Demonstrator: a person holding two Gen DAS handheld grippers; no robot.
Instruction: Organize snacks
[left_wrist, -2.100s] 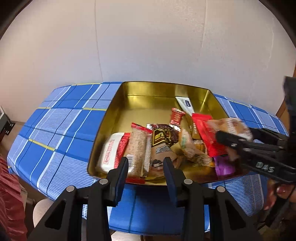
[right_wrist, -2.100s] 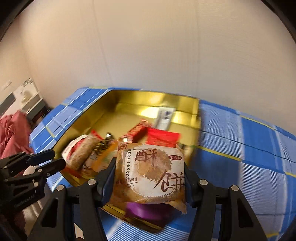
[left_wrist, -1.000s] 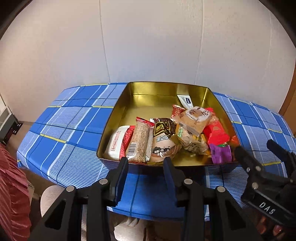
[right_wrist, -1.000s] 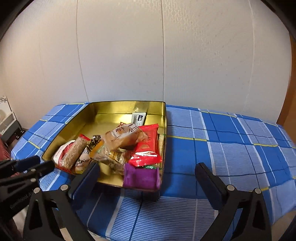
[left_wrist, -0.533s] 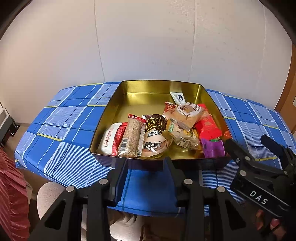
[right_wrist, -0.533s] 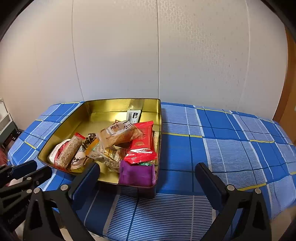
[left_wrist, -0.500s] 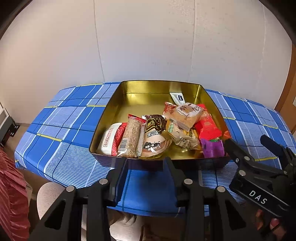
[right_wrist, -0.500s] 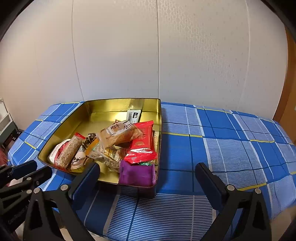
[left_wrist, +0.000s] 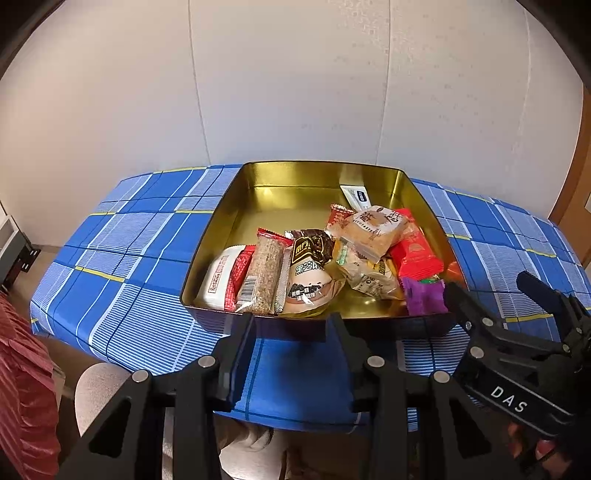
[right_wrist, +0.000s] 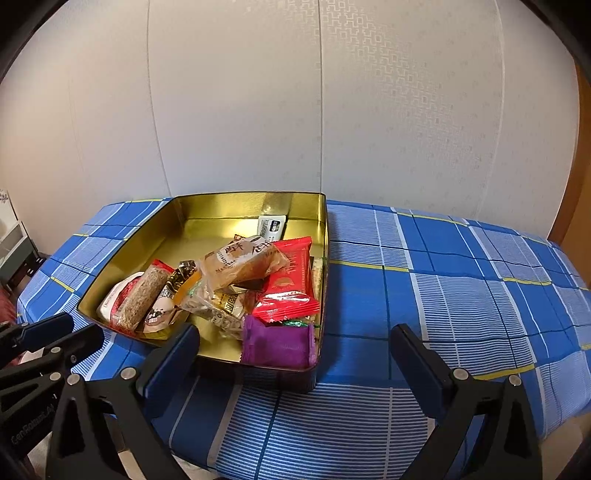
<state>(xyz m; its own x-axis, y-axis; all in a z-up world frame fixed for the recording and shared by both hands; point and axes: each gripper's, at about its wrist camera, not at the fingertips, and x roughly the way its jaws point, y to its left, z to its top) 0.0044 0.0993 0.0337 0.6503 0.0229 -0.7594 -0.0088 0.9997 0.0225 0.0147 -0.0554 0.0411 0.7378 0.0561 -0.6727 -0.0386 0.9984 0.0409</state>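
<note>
While I'm holding both grippers, left gripper (left_wrist: 290, 325) & right gripper (right_wrist: 295, 343), w/ jaws apart & empty, snacks (right_wrist: 229, 291) are lying piled in gold tin (right_wrist: 236, 206) on tabletop (right_wrist: 443, 295) just ahead, nearer left.

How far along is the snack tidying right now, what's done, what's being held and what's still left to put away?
Done: every snack in view sits in the gold tin, including the round pastry pack on top and the purple packet at the near corner. In hand: nothing; the left gripper and right gripper are both open and empty. Left: no loose snacks show on the blue checked cloth.
</note>
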